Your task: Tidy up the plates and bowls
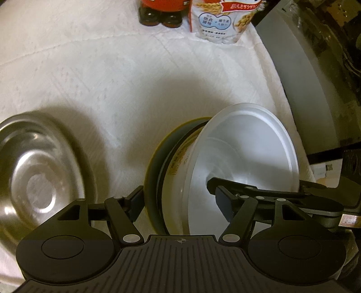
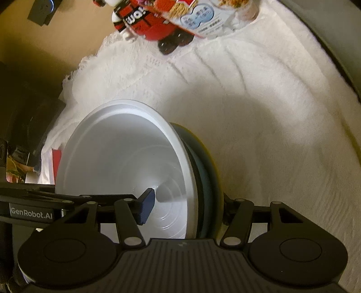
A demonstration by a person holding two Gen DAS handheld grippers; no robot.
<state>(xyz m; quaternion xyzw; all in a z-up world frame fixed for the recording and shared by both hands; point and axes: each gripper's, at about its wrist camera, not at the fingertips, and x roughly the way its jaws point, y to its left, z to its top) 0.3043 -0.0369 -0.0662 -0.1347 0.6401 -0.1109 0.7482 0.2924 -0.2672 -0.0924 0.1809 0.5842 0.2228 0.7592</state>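
A white bowl (image 1: 246,155) sits nested in a dark blue bowl with a yellow rim (image 1: 158,157), and the stack is held tilted above the white cloth. My left gripper (image 1: 180,202) is shut on the stack's near rim, with one finger inside the white bowl and one outside. My right gripper (image 2: 187,207) is shut on the same stack (image 2: 126,157) from the opposite side, with its blue pad (image 2: 146,207) inside the white bowl. The blue bowl also shows in the right wrist view (image 2: 205,171). A steel bowl (image 1: 36,171) rests on the cloth at the left.
A white cloth (image 1: 135,85) covers the table. A pack of dark bottles (image 1: 160,13) and a cereal bag (image 1: 221,20) stand at the far edge. The table's grey edge (image 1: 293,67) runs along the right, with dark clutter beyond.
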